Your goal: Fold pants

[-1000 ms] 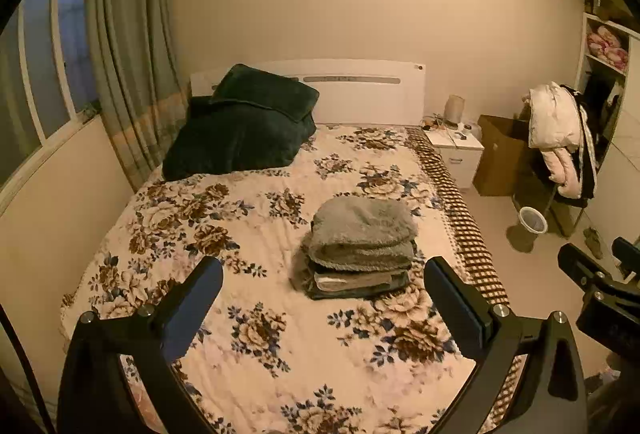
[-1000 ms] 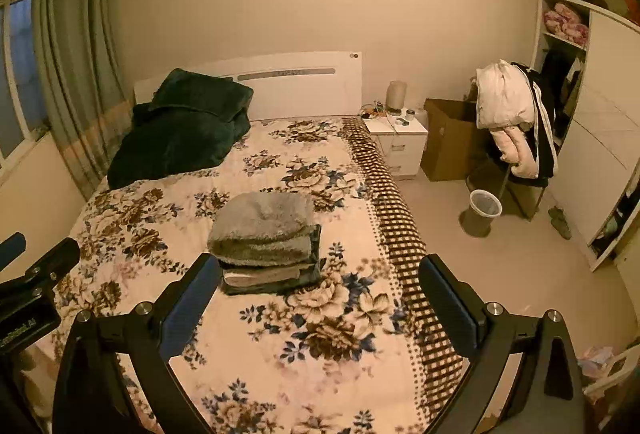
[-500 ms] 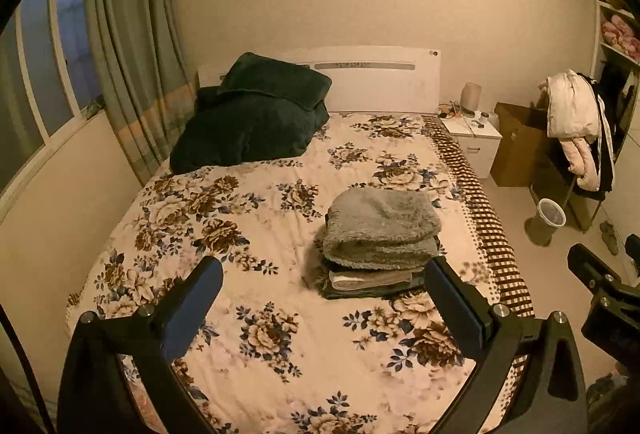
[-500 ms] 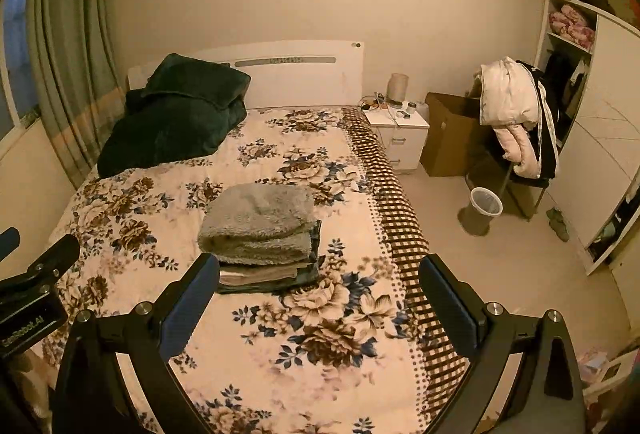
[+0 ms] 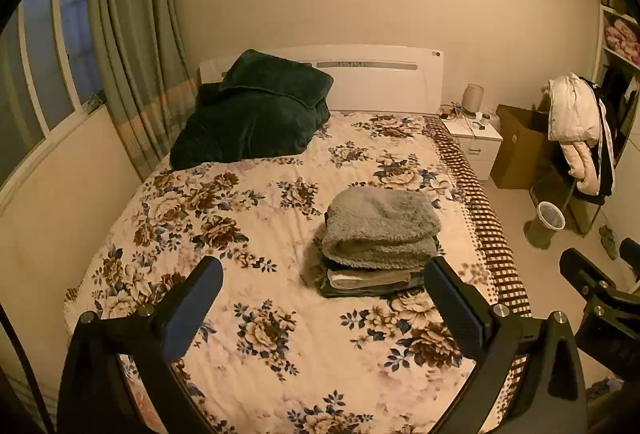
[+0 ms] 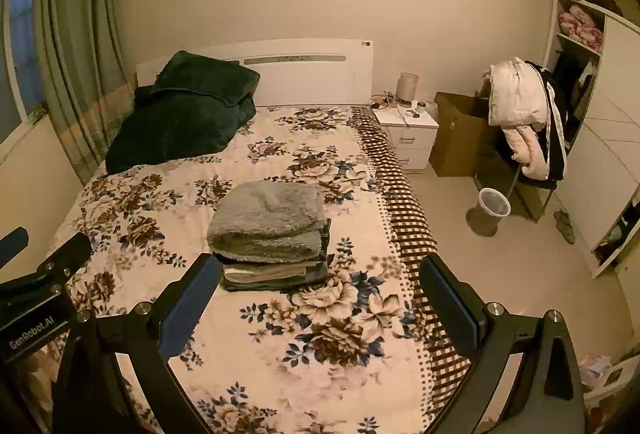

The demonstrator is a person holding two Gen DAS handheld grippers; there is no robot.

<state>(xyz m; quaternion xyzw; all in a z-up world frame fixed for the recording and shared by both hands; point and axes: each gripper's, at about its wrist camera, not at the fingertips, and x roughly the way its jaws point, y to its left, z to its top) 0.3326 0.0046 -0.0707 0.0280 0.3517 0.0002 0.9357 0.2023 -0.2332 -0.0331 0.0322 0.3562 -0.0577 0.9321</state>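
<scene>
Big floral bed [image 5: 248,314] fills both views, with a neat stack of folded clothes [image 6: 272,234] sitting right of centre, a fluffy grey piece on top. Looks like the folding is pretty much done, or nothing's been picked up yet; hard to say which item is the pants. The left gripper [image 5: 324,298] and right gripper [image 6: 320,294] both hover above the bed's near end, fingers spread wide, holding nothing. Next move probably means reaching down to that stack.
</scene>
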